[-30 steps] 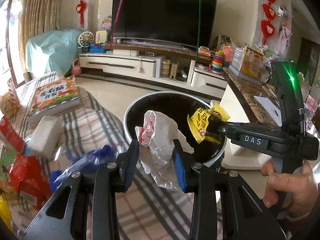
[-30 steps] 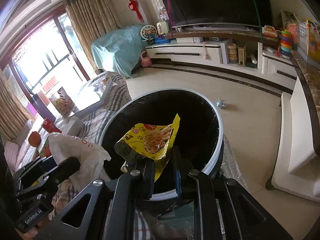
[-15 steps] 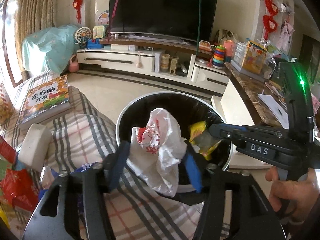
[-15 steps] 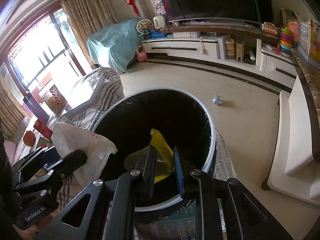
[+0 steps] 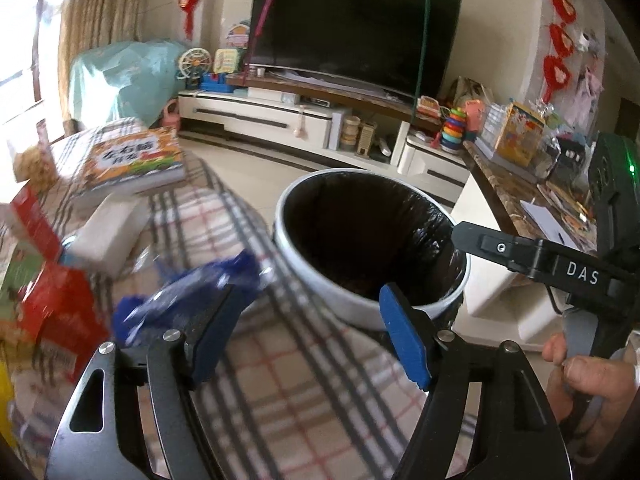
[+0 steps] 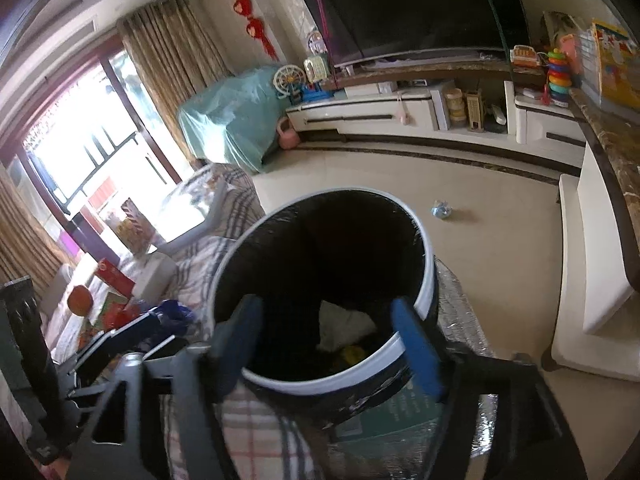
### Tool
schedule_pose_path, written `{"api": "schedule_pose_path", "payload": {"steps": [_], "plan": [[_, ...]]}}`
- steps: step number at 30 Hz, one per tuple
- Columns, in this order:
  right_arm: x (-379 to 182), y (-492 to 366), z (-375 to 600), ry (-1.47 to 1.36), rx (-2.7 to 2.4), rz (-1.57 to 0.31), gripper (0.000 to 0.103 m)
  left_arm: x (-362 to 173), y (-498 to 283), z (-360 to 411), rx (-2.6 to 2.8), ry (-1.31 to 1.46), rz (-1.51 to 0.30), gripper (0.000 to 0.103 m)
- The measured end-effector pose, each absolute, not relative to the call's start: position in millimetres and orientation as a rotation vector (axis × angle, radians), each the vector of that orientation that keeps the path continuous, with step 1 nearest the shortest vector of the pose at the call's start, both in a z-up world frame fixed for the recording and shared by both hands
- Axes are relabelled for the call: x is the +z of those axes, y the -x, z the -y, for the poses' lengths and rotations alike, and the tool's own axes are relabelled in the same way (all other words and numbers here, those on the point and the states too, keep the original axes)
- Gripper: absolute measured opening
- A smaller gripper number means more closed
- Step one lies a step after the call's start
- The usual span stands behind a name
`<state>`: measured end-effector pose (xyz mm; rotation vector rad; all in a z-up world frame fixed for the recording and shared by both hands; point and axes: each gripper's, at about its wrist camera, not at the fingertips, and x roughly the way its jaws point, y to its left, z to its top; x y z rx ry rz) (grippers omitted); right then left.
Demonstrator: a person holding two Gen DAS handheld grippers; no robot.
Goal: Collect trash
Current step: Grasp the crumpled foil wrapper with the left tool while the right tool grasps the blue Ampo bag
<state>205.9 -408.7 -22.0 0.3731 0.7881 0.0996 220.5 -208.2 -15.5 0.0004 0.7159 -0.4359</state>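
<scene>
Opening over the plaid cloth [image 5: 304, 364], both the left gripper [image 5: 308, 336] and the right gripper [image 6: 328, 340] stood with jaws spreading wide and nothing between them. Just past the fingertips sat the white-rimmed bin [image 6: 426, 280] with its black liner, and down inside it lay the white bag [image 6: 344, 326] and the yellow wrapper [image 6: 352, 354], below the right gripper. A blue wrapper [image 5: 208, 280] lay on the cloth beside the left gripper's left finger.

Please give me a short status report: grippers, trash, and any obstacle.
Left gripper and right gripper both opening, nothing between them. White bag and yellow wrapper lie inside bin. Blue wrapper waits on table. Nothing in the way.
</scene>
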Motion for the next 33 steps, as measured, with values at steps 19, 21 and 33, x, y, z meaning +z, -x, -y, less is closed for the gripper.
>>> {"api": "schedule_pose_path", "payload": {"steps": [19, 21, 33], "plan": [[-32, -169, 339, -0.402, 0.2, -0.798, 0.086, -22, -157, 106, -0.294, 0.083, -0.704, 0.073], [-34, -167, 332, -0.4, 0.214, -0.802, 0.086, -23, -153, 98, -0.279, 0.087, -0.704, 0.073], [-39, -167, 279, -0.37, 0.297, -0.829, 0.087, -36, -135, 45, -0.169, 0.126, -0.721, 0.074]]}}
